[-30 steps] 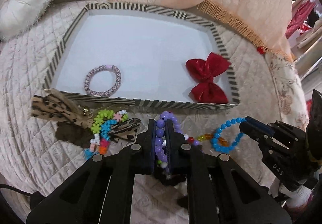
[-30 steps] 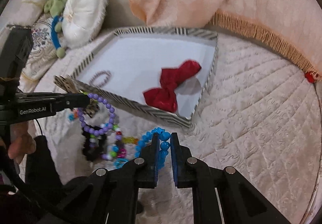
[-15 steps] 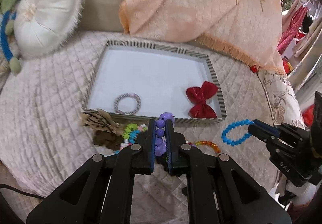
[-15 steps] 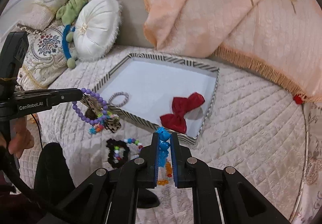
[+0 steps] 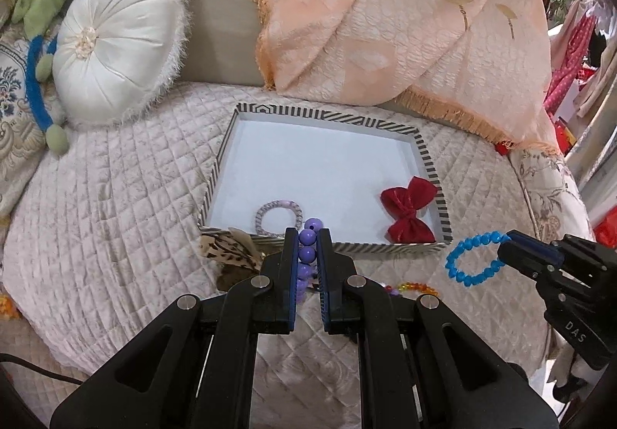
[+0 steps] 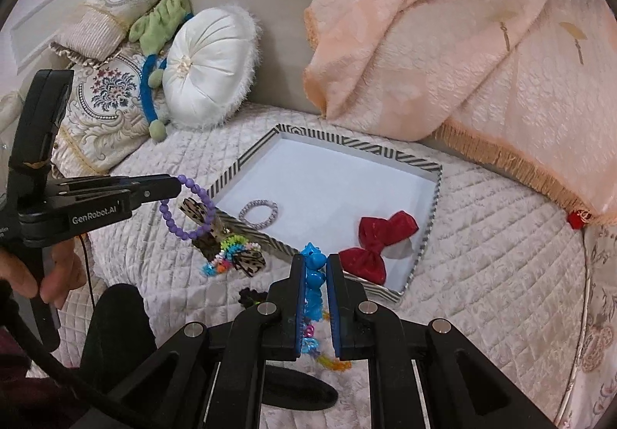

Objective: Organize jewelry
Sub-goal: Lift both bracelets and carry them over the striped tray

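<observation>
Purple bracelet (image 5: pixel 307 246) in left hand-held gripper (image 5: pixel 307 236)

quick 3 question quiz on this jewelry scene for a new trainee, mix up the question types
1. True or false: the left gripper is shut on the purple bead bracelet.
2. Multiple choice: what does the right gripper hold? A) red bow B) blue bead bracelet C) leopard-print bow
3. Fill in: two items lie inside the striped tray: the red bow and the ____.

Key
1. True
2. B, the blue bead bracelet
3. Braided hair tie
</observation>
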`<state>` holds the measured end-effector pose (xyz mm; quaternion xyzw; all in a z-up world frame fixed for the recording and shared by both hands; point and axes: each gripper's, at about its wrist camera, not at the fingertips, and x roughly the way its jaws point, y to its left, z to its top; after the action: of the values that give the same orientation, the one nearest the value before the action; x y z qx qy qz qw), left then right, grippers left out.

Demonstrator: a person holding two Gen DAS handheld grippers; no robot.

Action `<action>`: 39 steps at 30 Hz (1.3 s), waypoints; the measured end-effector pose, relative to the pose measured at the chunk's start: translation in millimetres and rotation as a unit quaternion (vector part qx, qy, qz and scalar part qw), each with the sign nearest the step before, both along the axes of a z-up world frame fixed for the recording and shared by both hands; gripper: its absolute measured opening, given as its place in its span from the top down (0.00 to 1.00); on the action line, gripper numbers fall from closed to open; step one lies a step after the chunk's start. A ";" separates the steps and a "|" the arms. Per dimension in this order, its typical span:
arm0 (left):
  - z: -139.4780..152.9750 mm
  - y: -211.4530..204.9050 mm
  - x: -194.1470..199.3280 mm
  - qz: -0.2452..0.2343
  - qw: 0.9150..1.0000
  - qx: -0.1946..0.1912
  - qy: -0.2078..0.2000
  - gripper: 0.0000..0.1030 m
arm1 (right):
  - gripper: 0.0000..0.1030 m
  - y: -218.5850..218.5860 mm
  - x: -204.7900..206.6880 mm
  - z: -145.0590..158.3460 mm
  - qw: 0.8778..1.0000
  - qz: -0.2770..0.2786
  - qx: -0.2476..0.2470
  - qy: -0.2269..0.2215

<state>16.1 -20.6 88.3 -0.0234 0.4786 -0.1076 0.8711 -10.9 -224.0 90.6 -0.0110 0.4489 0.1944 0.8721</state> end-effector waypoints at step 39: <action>-61.8 -15.0 114.8 0.039 0.997 0.040 0.044 0.92 | 0.90 43.8 93.0 -67.8 0.997 0.009 0.036 0.062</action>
<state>130.9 -35.6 26.5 -0.0122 0.5193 -0.0530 0.8529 82.1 -180.2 22.7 0.0281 0.4950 0.2187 0.8405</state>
